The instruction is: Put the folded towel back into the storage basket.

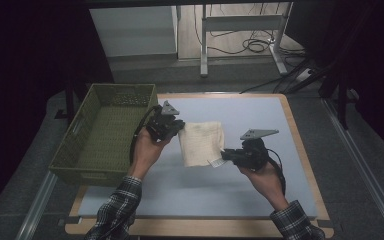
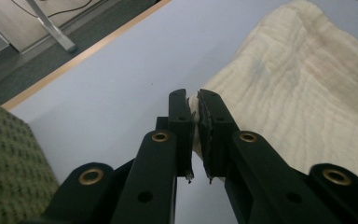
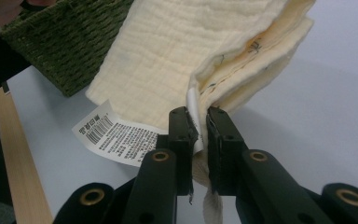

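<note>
A folded cream cloth (image 1: 201,143) hangs between the two hand-held grippers above the middle of the pale blue surface (image 1: 260,190). The left hand-held gripper (image 1: 180,126) is clamped on the cloth's far left corner, its jaws pressed together on the edge of the fabric. The right hand-held gripper (image 1: 223,154) is clamped on the near right corner, where the folded layers meet beside a white care label (image 3: 114,135) printed with a barcode. A green woven basket (image 1: 87,145) stands at the left edge of the surface, just beside the left hand (image 1: 147,150).
</note>
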A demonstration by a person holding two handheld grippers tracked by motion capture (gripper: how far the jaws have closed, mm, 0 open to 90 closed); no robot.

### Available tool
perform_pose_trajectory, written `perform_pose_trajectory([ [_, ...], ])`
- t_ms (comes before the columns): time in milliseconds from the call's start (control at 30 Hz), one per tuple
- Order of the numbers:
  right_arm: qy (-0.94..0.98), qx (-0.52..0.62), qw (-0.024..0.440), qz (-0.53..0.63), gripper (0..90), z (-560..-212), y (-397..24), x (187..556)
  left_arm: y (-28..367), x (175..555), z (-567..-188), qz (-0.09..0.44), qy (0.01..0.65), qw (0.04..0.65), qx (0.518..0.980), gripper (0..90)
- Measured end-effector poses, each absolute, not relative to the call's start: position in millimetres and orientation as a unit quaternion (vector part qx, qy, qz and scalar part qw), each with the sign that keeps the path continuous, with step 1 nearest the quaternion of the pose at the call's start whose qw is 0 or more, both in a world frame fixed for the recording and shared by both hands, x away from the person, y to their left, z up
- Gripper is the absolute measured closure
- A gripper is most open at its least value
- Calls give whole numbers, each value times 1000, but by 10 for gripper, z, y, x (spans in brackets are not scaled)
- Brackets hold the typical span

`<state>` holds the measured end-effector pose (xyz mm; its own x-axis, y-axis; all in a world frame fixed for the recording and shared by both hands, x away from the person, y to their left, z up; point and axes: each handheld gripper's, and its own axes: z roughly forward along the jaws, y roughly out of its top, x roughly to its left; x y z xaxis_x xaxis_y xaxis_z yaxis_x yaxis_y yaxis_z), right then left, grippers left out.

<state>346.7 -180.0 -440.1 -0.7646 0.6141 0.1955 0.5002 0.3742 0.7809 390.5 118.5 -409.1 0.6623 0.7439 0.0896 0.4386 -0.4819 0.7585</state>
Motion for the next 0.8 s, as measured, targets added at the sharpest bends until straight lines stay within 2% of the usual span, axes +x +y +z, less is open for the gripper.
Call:
perform_pose_trajectory([
  [800, 834, 299, 58, 460, 809, -4173, -1066, 3680, 1908, 3827, -3834, 250, 398, 358, 807, 845],
])
